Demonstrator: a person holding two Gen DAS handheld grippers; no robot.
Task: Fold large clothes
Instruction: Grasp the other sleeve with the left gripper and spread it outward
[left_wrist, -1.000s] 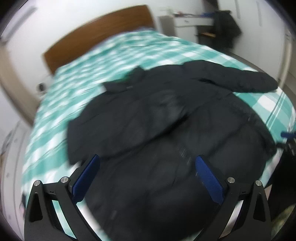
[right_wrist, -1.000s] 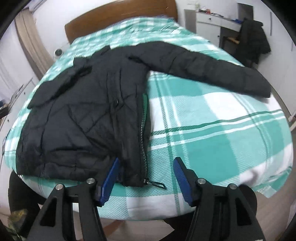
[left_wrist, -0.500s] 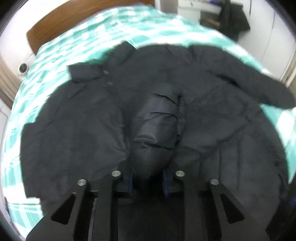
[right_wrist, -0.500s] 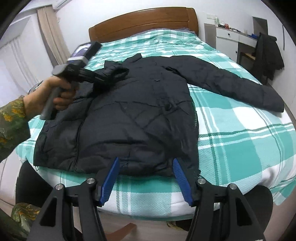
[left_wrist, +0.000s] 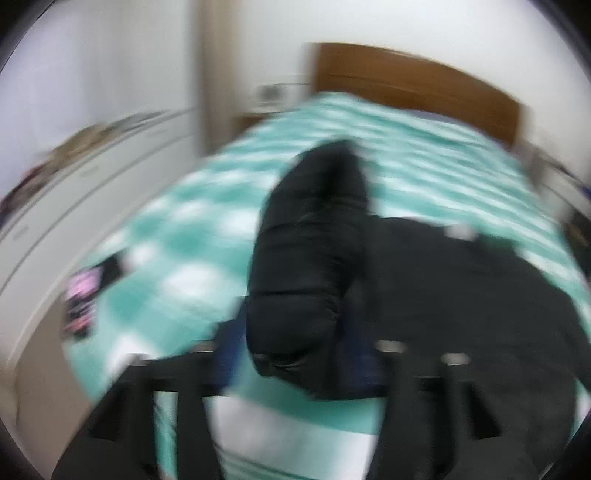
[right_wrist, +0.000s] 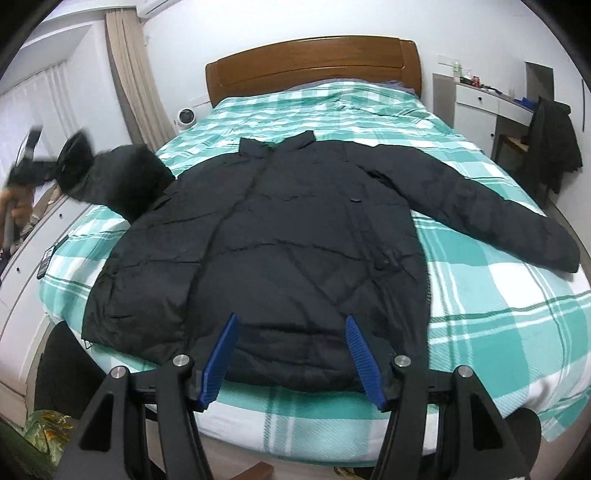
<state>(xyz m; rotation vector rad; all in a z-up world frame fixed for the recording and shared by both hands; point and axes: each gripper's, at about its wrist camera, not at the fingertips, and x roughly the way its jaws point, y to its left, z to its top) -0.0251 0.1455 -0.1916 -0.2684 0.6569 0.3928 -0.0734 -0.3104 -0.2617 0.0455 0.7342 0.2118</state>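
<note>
A large black puffer jacket (right_wrist: 295, 236) lies front up on the green checked bed (right_wrist: 498, 325), its right sleeve (right_wrist: 491, 206) spread flat. My left gripper (left_wrist: 295, 354) is shut on the cuff of the jacket's left sleeve (left_wrist: 306, 258) and holds it out past the bed's left edge; in the right wrist view it shows at the far left (right_wrist: 55, 166), lifted. My right gripper (right_wrist: 291, 358) is open and empty just above the jacket's hem at the bed's foot. The left wrist view is blurred.
A wooden headboard (right_wrist: 314, 62) stands behind the bed. A white cabinet (left_wrist: 92, 177) runs along the left side, with a small dark object (left_wrist: 85, 291) at the bed's left edge. A desk and a chair with a dark coat (right_wrist: 554, 144) stand at the right.
My left gripper has closed on the left sleeve and pulled it out from over the jacket's body to the left. My right gripper has drawn back to the hem's middle, still open.
</note>
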